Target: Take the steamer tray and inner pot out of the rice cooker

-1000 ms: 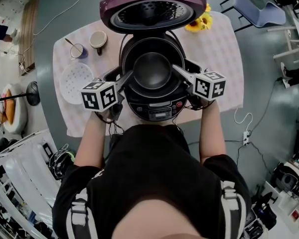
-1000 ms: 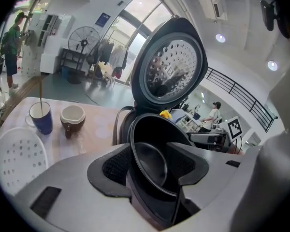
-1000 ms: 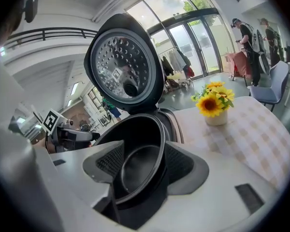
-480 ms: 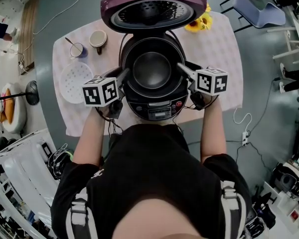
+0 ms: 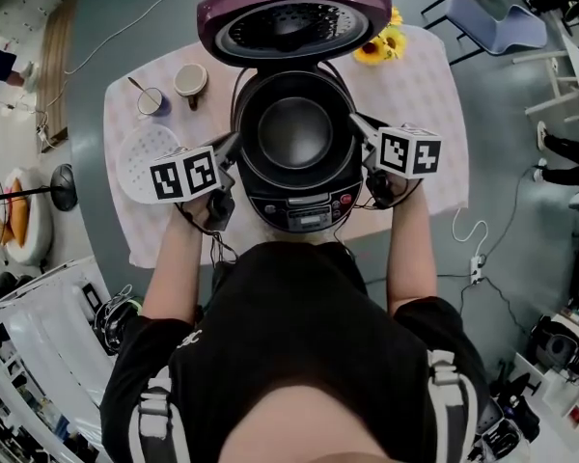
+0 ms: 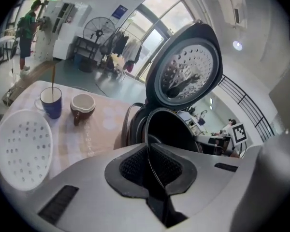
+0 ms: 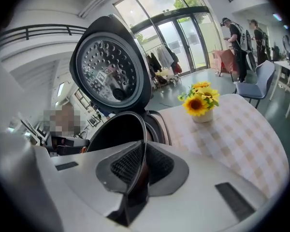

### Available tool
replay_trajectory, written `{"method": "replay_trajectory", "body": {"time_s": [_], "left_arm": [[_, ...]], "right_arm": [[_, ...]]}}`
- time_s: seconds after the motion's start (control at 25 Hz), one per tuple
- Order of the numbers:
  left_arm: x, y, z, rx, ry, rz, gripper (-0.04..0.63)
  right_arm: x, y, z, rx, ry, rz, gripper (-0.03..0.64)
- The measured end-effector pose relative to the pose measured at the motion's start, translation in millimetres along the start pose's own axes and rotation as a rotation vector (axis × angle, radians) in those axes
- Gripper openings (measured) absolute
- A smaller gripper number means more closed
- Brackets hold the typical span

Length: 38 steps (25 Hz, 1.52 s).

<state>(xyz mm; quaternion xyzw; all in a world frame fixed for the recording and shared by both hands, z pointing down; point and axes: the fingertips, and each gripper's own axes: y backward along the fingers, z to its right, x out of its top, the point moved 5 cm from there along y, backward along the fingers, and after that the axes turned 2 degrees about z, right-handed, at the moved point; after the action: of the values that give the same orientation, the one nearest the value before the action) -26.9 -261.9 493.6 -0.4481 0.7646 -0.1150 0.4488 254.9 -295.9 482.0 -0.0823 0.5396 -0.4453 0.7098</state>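
The rice cooker point(image 5: 294, 205) stands on the table with its purple lid point(image 5: 294, 13) raised. The dark inner pot point(image 5: 294, 133) sits inside it. My left gripper point(image 5: 234, 143) has just been closing and is now shut on the pot's left rim point(image 6: 150, 144), which runs between its pads. My right gripper point(image 5: 355, 123) has closed likewise on the right rim point(image 7: 144, 139). The white perforated steamer tray point(image 5: 145, 160) lies on the tablecloth left of the cooker, also seen in the left gripper view point(image 6: 21, 149).
A blue mug point(image 5: 151, 98) with a spoon and a brown cup point(image 5: 190, 79) stand behind the steamer tray. A pot of yellow flowers point(image 5: 384, 41) sits at the back right. Cables trail on the floor around the small table point(image 5: 434, 95).
Both grippers' jaws have closed onto the inner pot's rim, left and right. The left marker cube has shifted a little to the left. The pot stays seated in the cooker.
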Motion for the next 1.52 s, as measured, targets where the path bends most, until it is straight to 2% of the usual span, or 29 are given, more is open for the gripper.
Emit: {"method": "replay_trajectory", "body": {"time_s": [0.2, 0.4, 0.76, 0.92, 1.08, 1.24, 1.36, 1.52], "left_arm": [[10, 16, 10, -0.127, 0.116, 0.085, 0.018], [18, 39, 19, -0.272, 0.240, 0.171, 0.012], [28, 92, 51, -0.515, 0.345, 0.311, 0.011], [35, 127, 59, -0.484, 0.355, 0.413, 0.010], [38, 168, 55, -0.481, 0.315, 0.488, 0.011], [31, 209, 38, -0.484, 0.297, 0.557, 0.011], [21, 234, 17, -0.446, 0.311, 0.563, 0.011], [2, 271, -15, -0.442, 0.336, 0.591, 0.011]], "right_arm": [[10, 18, -4, 0.049, -0.128, 0.101, 0.023], [23, 40, -19, 0.147, -0.190, 0.180, 0.020], [43, 79, -52, 0.277, -0.191, 0.264, 0.020], [62, 89, -84, 0.479, -0.246, 0.330, 0.021], [71, 88, -110, 0.582, -0.223, 0.326, 0.021], [68, 73, -149, 0.646, -0.199, 0.301, 0.021], [60, 62, -181, 0.684, -0.209, 0.294, 0.021], [39, 47, -224, 0.674, -0.198, 0.303, 0.020]]}}
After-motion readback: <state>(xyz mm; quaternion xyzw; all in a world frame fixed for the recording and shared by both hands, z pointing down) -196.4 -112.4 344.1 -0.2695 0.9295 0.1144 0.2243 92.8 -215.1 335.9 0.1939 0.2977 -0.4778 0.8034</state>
